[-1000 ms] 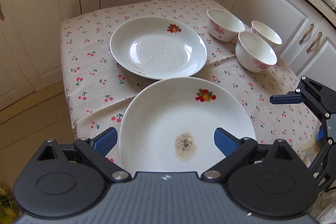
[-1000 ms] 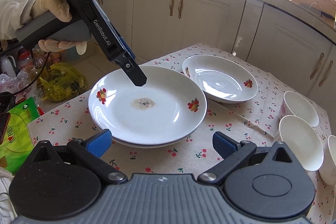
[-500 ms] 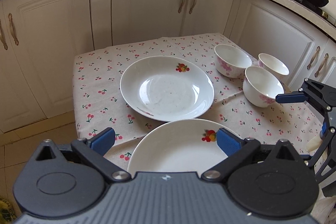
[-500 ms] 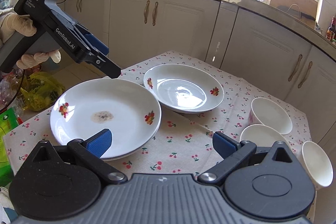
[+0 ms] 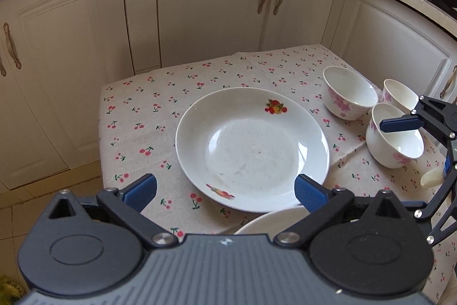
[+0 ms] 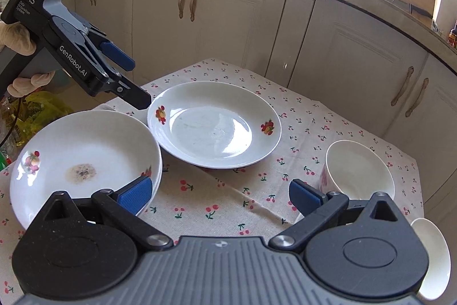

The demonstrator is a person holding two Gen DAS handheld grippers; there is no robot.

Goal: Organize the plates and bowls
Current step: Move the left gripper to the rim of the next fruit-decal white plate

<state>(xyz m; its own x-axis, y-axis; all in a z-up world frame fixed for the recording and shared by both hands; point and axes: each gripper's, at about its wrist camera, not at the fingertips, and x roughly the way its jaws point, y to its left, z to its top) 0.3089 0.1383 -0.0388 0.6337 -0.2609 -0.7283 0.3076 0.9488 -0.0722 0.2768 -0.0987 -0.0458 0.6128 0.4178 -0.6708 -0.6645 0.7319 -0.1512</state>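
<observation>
Left tongs (image 5: 225,189): I see them wide apart, empty, above the clean plate (image 5: 252,147).
Right tongs (image 6: 220,196): mine gape too, empty, near the bowls (image 6: 360,170).

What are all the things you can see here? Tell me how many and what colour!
Plates: two, white with fruit pictures, on the table; the near one has a brown stain.
Bowls: three, white with pink flowers, grouped at the table's right side.
Tablecloth: one, beige with red cherries, covering the table.
Cabinets: cream, behind the table.
Left gripper: black with blue pads, open, above the stained plate.
Right gripper: same colours, open, empty.
</observation>
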